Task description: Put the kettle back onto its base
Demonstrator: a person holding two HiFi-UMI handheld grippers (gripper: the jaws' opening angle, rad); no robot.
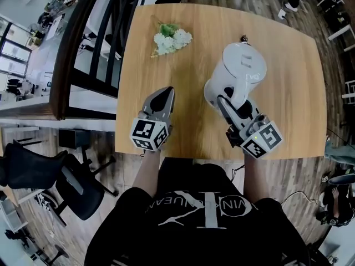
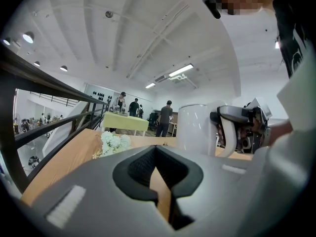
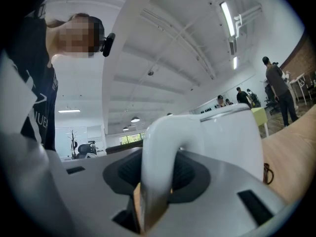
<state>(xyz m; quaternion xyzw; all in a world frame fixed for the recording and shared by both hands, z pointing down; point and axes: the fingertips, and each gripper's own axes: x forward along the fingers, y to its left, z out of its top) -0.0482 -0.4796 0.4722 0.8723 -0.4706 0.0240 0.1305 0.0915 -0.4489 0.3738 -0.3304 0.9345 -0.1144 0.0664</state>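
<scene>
Overhead, a person in a black shirt works at a wooden table [image 1: 288,110] with a gripper in each hand. The right gripper [image 1: 224,101] is clamped on the curved handle [image 3: 155,147] of a white kettle [image 1: 241,65], the handle pinched between its dark pads. The kettle stands upright on the right half of the table, lid on, nearer the near edge than the far one. Whether it rests on the wood or hangs just above it cannot be told, and its base cannot be made out. The left gripper [image 1: 166,91] is over the table's near left part, well apart from the kettle, its jaws pressed together on nothing. A small bunch of white flowers [image 1: 172,37] lies at the far left of the tabletop. A black railing [image 1: 83,43] runs beyond the table's left edge.
</scene>
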